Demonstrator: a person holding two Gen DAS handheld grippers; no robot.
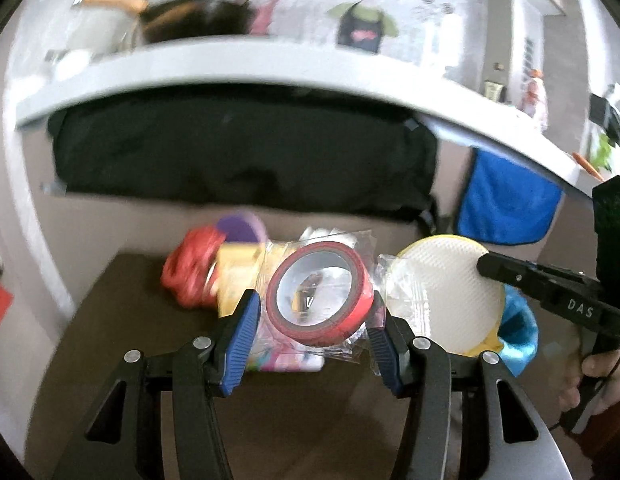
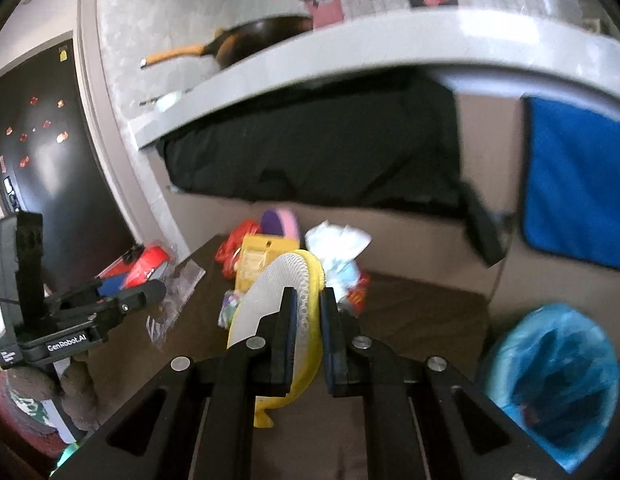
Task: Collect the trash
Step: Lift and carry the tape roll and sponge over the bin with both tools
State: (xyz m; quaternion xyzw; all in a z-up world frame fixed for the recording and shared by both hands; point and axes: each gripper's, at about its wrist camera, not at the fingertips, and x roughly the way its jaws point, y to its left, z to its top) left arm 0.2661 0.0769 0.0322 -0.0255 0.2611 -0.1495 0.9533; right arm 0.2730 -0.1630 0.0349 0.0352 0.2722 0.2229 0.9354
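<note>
Glossy red tape roll (image 1: 319, 294), crinkly clear plastic wrapper (image 1: 352, 350), matt dark tabletop (image 1: 122, 320).

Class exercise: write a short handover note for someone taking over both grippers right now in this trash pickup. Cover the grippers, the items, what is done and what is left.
Left gripper: closed on the bagged red tape roll, held above the dark table.
Right gripper: shut on the yellow-rimmed white disc.
Blue-lined bin: on the floor to the right of the table.
Done: two items gripped; neither binned.
Left: drop both, then clear the pile: red bag, yellow packet, white wrapper.
</note>
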